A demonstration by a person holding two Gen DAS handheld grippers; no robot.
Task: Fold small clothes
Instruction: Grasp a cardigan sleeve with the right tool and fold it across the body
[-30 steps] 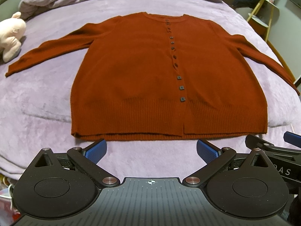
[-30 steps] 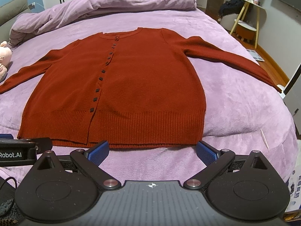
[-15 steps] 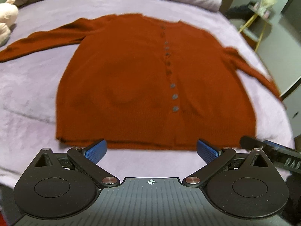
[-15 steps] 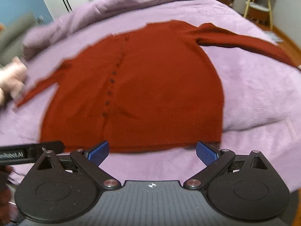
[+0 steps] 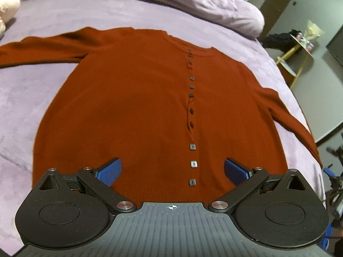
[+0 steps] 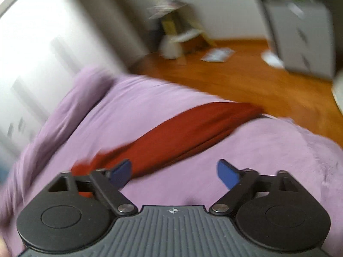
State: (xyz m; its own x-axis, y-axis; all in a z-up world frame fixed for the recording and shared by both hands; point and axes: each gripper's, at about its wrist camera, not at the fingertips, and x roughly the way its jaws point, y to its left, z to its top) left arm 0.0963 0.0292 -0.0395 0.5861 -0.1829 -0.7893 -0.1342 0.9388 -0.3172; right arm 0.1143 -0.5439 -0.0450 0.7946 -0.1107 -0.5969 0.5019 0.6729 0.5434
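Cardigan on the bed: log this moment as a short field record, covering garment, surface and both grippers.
garment: rust-red cardigan, buttoned, front up
layout: spread flat, both sleeves out, unfolded
surface: purple blanket
left gripper: open, empty, over the hem
right gripper: open, empty, near the right sleeve; view blurred
bystander: pink plush toy, far corner

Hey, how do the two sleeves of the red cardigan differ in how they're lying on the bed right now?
The left sleeve stretches almost straight sideways from the shoulder; the right sleeve slants down toward the hem side. The left sleeve runs out of the left wrist picture, its cuff unseen; the right sleeve's end reaches the bed edge, near the wooden floor. Both lie flat, unfolded and ungripped.
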